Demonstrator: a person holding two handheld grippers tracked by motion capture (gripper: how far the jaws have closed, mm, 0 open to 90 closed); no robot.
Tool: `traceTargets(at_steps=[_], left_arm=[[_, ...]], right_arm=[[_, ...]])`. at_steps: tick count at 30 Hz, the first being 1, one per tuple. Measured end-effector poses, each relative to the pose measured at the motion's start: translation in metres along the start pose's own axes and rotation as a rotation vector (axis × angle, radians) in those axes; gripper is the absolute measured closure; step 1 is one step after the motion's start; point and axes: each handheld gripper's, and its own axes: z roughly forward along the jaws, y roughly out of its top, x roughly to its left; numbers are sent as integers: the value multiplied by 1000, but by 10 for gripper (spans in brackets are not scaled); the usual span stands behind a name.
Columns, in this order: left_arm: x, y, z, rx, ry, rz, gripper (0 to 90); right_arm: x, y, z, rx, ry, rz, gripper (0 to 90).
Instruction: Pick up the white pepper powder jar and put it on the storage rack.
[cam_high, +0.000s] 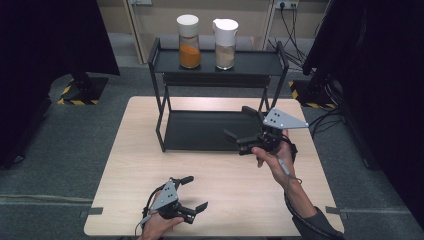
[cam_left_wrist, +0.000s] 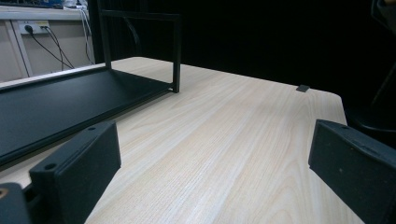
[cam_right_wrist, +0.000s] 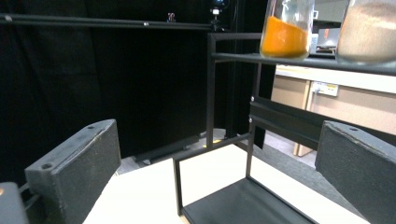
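Note:
A black two-tier metal rack (cam_high: 218, 65) stands at the back of the light wooden table (cam_high: 140, 170). On its top shelf sit a jar of orange powder (cam_high: 189, 41) and a jar of beige powder (cam_high: 225, 44), both with white lids. My left gripper (cam_high: 194, 194) rests open near the table's front edge, nothing between its jaws. My right gripper (cam_high: 244, 123) hovers open over the right end of the rack's lower shelf, held by a hand. In the right gripper view the orange jar (cam_right_wrist: 286, 29) and the beige jar (cam_right_wrist: 370, 31) stand above on the rack's top shelf (cam_right_wrist: 303, 60).
The rack's lower shelf (cam_left_wrist: 51, 107) is bare. Black curtains hang on both sides, and stand bases with hazard tape (cam_high: 75, 95) sit on the grey floor. Cables (cam_high: 295, 45) trail behind the rack. A small tape tab (cam_left_wrist: 302, 87) marks the table's edge.

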Motion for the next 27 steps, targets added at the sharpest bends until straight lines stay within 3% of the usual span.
traceTargets(at_steps=[12, 22, 27], left_arm=[[0, 0, 0, 0, 4, -4, 18], [0, 0, 0, -1, 5, -4, 17], [1, 0, 0, -1, 6, -4, 17]], right_arm=[[8, -39, -10, 22, -7, 38, 4], [20, -59, -13, 34, 12, 40, 4], [29, -67, -15, 51, 4, 9, 4]])
